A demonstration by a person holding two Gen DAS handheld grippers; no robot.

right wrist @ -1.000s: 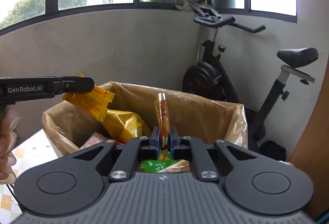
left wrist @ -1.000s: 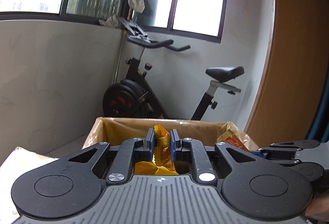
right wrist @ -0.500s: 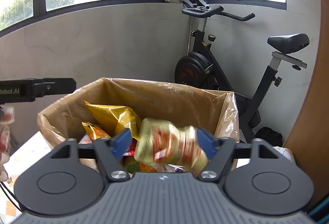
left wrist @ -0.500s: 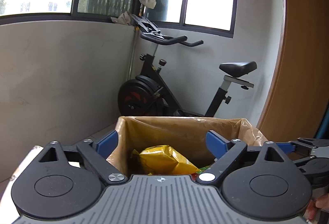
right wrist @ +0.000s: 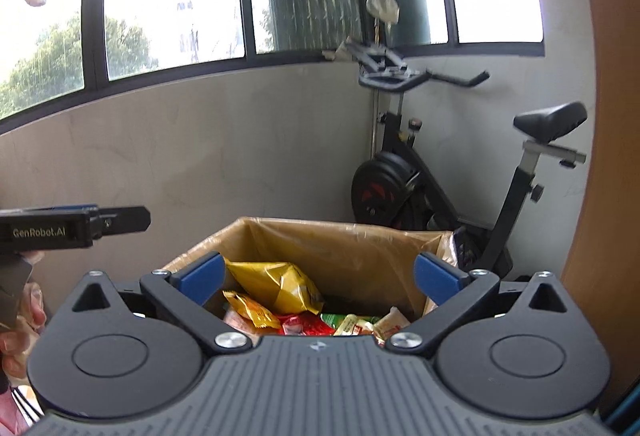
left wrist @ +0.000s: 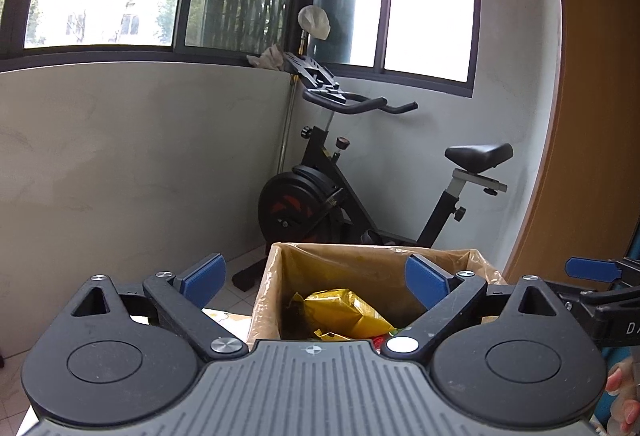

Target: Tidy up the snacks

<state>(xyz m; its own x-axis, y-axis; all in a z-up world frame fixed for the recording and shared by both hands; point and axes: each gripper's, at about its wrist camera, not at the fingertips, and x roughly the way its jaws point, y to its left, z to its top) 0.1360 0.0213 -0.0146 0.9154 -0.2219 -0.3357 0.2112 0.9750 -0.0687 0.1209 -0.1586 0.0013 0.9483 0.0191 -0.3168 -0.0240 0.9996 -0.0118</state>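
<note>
Only rightward: red packet (right wrist: 298, 325) visible.

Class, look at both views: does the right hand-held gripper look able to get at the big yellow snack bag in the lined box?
Probably yes. The right hand-held gripper stands empty and opening, the yellow snack bag lies uncovered on top, and the lined box is open-topped.

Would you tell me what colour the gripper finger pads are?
Blue pads, clearest in the right wrist view.

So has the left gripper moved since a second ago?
Yes. The left gripper has risen and pulled back: the lined box sits lower in its view, more of the exercise bike shows, and its jaws are opening, empty.
</note>
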